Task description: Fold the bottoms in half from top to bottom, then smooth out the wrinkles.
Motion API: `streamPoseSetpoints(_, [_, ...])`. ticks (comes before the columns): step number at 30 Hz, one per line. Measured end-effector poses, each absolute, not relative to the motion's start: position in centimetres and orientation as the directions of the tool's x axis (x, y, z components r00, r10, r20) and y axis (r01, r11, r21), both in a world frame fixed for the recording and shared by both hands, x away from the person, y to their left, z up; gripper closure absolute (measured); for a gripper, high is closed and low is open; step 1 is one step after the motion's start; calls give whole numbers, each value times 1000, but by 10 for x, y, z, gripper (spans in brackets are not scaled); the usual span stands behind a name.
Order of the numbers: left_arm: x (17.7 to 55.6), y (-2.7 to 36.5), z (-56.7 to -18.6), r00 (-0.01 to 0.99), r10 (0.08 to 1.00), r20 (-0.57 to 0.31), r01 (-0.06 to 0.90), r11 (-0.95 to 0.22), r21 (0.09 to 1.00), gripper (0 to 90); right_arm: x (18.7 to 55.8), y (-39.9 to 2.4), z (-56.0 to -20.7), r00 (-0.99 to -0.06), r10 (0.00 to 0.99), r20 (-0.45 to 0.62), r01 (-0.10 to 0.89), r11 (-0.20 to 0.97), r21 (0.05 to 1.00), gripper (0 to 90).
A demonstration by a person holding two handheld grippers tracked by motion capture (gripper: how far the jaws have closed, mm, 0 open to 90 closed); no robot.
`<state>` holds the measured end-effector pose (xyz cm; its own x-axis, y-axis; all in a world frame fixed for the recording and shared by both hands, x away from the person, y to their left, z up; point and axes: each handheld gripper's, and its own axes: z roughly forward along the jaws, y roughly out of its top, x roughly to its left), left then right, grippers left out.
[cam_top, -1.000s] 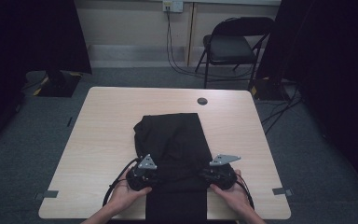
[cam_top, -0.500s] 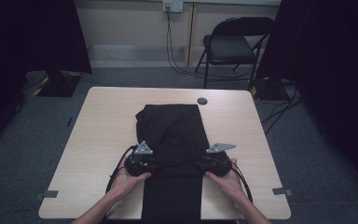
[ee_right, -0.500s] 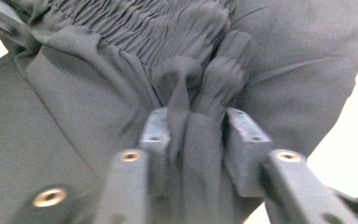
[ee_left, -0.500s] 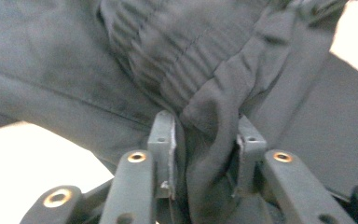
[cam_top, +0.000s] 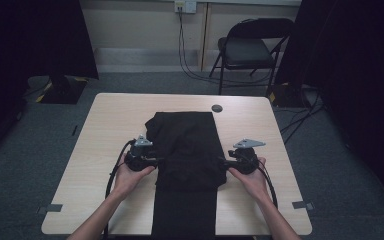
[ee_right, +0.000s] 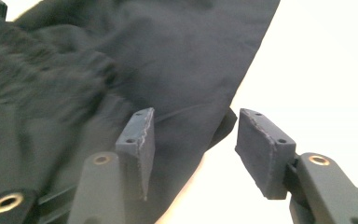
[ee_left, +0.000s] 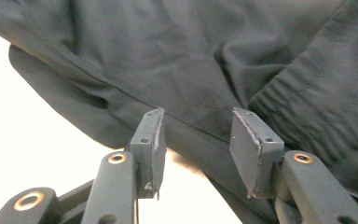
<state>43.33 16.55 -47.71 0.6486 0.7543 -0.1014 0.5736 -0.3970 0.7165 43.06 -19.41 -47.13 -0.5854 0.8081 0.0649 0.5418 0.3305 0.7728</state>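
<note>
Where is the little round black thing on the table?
In the high view, the small black disc lies on the far part of the table, right of the middle, just beyond the far right corner of the black trousers.

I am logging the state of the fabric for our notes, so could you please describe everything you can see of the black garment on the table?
The black woven cloth garment looks like folded trousers. It lies flat along the middle of the light wooden table, with a doubled upper layer, soft creases and a stitched hem, and its near end reaches the table's front edge. The left gripper and right gripper flank its sides, jaws open and just opened, gripping nothing.
</note>
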Motion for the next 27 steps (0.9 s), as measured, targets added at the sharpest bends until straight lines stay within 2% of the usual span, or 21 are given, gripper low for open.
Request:
streamPoseSetpoints(5, [438,159,-488,650,751,-117,580,-390,715,499,444,-183,-486,-593,802,77,564,345,750,429])
streamPoseSetpoints(6, [436,158,-488,658,745,-110,571,-398,718,489,442,-180,-486,-599,794,101,559,325,763,436])
streamPoseSetpoints(10, [425,157,-476,695,713,-95,519,-405,753,468,431,-176,-479,-634,770,78,529,358,769,419])
streamPoseSetpoints(15, [400,159,-461,736,670,-96,477,-414,775,430,407,-184,-462,-676,729,109,494,338,801,399])
streamPoseSetpoints(16, [394,158,-460,744,656,-125,489,-407,771,427,401,-184,-461,-685,722,102,485,347,802,394])
streamPoseSetpoints(22, [356,156,-454,822,556,-126,428,-456,781,398,358,-185,-461,-764,630,135,468,399,789,378])
streamPoseSetpoints(27, [359,155,-457,812,569,-133,435,-436,788,394,331,-181,-462,-804,583,119,440,448,778,380])
